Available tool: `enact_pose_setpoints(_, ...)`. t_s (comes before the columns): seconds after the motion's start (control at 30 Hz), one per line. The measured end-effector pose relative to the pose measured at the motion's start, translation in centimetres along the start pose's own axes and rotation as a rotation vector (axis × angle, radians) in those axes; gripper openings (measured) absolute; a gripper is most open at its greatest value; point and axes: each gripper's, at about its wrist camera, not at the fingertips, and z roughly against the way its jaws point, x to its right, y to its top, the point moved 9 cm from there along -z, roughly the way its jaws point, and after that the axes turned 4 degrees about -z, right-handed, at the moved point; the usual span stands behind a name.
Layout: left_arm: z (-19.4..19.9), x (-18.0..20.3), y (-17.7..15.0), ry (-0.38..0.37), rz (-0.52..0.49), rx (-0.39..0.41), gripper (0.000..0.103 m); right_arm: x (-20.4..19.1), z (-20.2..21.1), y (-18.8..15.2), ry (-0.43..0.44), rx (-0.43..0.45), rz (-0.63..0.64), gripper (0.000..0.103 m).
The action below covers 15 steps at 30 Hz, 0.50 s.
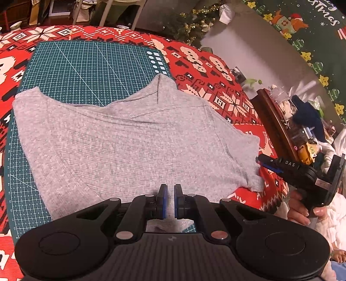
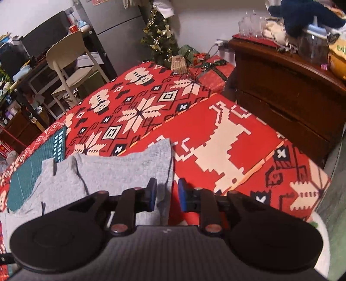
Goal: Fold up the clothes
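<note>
A grey ribbed knit garment (image 1: 121, 142) lies spread flat, mostly on a green cutting mat (image 1: 86, 64), with one side reaching past the mat's edge onto the red patterned cloth (image 1: 216, 90) that covers the bench. Its far edge rises to a soft peak near the mat's printed shapes.

The left hand-held gripper (image 1: 170, 200) hovers over the garment's near edge, its blue-padded fingers (image 1: 164, 200) only a narrow gap apart and holding nothing. The right hand-held gripper (image 2: 166, 194) sits at the garment's right side, jaws parted, with the fabric's edge (image 2: 166, 164) lying in line with the gap between them; whether the pads touch the cloth cannot be told. In the left wrist view this same gripper (image 1: 272, 165) appears just beside the garment's corner, held in the person's hand (image 1: 302, 207).

Beyond the bench stand a dark wooden cabinet (image 2: 292, 90) with clear glasses (image 2: 250, 26) and a dark blue plush item (image 2: 307, 15) on top, wrapped gift boxes (image 2: 207, 71), a small decorated tree (image 2: 160, 36) and a pale chair (image 2: 69, 64).
</note>
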Motion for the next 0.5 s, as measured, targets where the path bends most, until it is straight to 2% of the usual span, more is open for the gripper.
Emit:
enact_pose_setpoints(0.17,0.2,-0.1,0.1,0.001,0.003,0.007,0.004,-1.2,-1.0,-0.2,-0.018,0.008,0.050,0.022)
enact_pose_setpoints(0.23,0.2,-0.2,0.1,0.003,0.007,0.008,0.004,-1.8,-1.1,-0.5,-0.044,0.020,0.091,0.008)
enact_pose_setpoints(0.3,0.3,-0.3,0.1,0.005,0.012,0.008,0.004,-2.8,-0.5,-0.6,-0.040,0.039,0.122,0.002)
enact_pose_setpoints(0.5,1.6,-0.9,0.1,0.001,0.022,0.045,0.004,-7.5,2.8,-0.3,0.032,0.114,0.215,0.002)
